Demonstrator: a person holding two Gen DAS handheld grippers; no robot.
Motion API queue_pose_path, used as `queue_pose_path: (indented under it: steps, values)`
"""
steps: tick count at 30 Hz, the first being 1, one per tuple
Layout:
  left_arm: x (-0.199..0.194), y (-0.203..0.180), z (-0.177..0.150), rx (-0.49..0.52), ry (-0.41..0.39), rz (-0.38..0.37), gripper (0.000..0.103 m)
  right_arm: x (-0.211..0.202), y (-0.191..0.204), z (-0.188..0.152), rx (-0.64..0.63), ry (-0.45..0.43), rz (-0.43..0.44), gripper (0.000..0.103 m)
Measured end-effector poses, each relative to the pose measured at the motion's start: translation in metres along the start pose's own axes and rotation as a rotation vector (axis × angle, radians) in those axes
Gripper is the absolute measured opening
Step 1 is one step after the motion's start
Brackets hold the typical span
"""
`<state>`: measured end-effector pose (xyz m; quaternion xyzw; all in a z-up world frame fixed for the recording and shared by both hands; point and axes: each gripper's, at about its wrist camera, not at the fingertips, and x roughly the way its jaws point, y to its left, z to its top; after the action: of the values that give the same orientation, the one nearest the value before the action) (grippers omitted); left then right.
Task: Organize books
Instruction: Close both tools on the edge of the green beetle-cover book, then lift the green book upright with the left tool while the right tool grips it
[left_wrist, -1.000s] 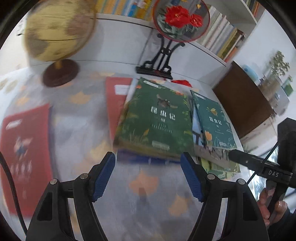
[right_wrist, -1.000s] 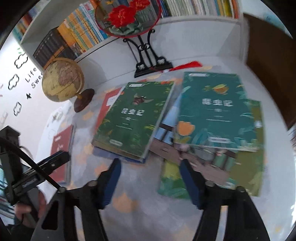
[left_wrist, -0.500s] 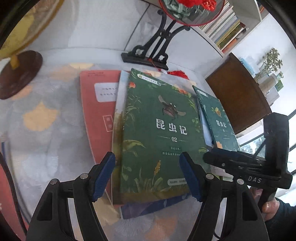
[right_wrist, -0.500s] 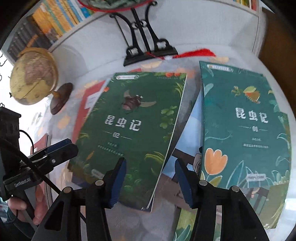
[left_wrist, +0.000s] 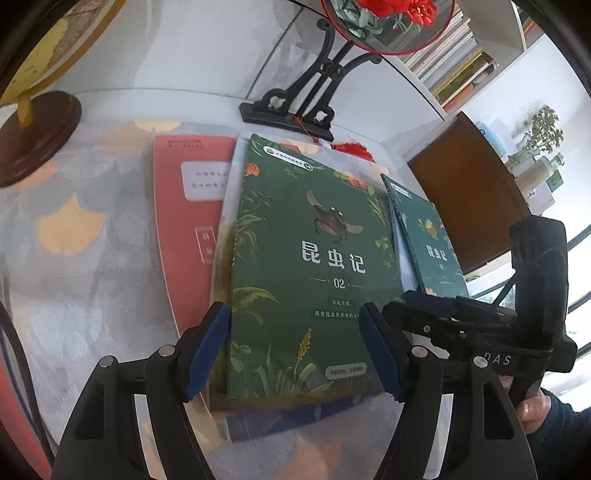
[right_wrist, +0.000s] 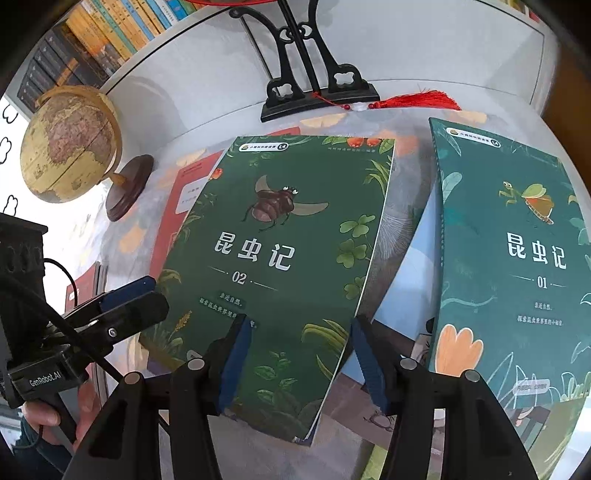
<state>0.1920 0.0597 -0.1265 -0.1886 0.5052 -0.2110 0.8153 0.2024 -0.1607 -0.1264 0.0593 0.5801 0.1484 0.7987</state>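
The left gripper (left_wrist: 295, 350) hangs with jaws parted above the near left part of the dark green paperback marked 02 (left_wrist: 306, 266), gripping nothing. The right gripper (right_wrist: 301, 360), whose jaws have just been opening, straddles that book's near right edge without pressing it. Just right of it lies the teal paperback marked 01 (right_wrist: 517, 258); beyond stands a black ornamental stand (right_wrist: 314, 92).

Fan stand (left_wrist: 291, 110) behind crowded books (left_wrist: 314, 266)
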Motion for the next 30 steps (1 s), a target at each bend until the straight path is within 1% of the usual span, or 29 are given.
queue_pose_path:
  steps: [3, 5, 9, 11, 14, 17, 19, 21, 22, 24, 26, 28, 30]
  values:
    - [-0.006, -0.003, -0.014, -0.028, 0.007, -0.016, 0.07, -0.006, 0.002, -0.006, -0.023, 0.009, -0.004, 0.058]
    - [-0.012, -0.007, -0.03, -0.033, 0.018, -0.019, 0.07, -0.014, 0.008, -0.013, -0.055, 0.009, -0.004, 0.059]
    - [-0.021, -0.017, -0.064, -0.032, 0.036, -0.002, 0.07, -0.029, 0.026, -0.035, -0.128, 0.002, -0.005, 0.067]
    - [-0.028, -0.021, -0.08, -0.03, 0.042, 0.013, 0.07, -0.032, 0.039, -0.05, -0.177, 0.003, -0.032, 0.067]
    - [-0.035, -0.022, -0.102, -0.048, 0.067, 0.014, 0.07, -0.034, 0.055, -0.074, -0.243, -0.003, -0.065, 0.067]
    - [-0.038, -0.019, -0.125, -0.066, 0.097, 0.024, 0.07, -0.035, 0.062, -0.099, -0.272, 0.005, -0.068, 0.067]
    - [-0.041, -0.014, -0.134, -0.098, 0.095, 0.034, 0.07, -0.035, 0.06, -0.111, -0.291, 0.008, -0.091, 0.061]
    - [-0.046, -0.008, -0.139, -0.141, 0.06, 0.054, 0.07, -0.028, 0.047, -0.116, -0.255, 0.056, -0.074, 0.045]
    - [-0.049, -0.005, -0.14, -0.151, 0.041, 0.078, 0.07, -0.025, 0.037, -0.117, -0.213, 0.072, -0.058, 0.043]
    - [-0.048, -0.004, -0.137, -0.156, 0.025, 0.108, 0.07, -0.025, 0.023, -0.118, -0.15, 0.076, -0.034, 0.04]
    - [-0.042, -0.002, -0.134, -0.161, 0.024, 0.126, 0.07, -0.022, 0.008, -0.118, -0.086, 0.08, -0.003, 0.04]
    - [-0.036, -0.005, -0.13, -0.134, 0.015, 0.151, 0.07, -0.02, -0.001, -0.116, -0.039, 0.076, 0.038, 0.04]
    - [-0.03, -0.014, -0.126, -0.09, 0.022, 0.187, 0.07, -0.02, 0.001, -0.116, -0.035, 0.067, 0.051, 0.04]
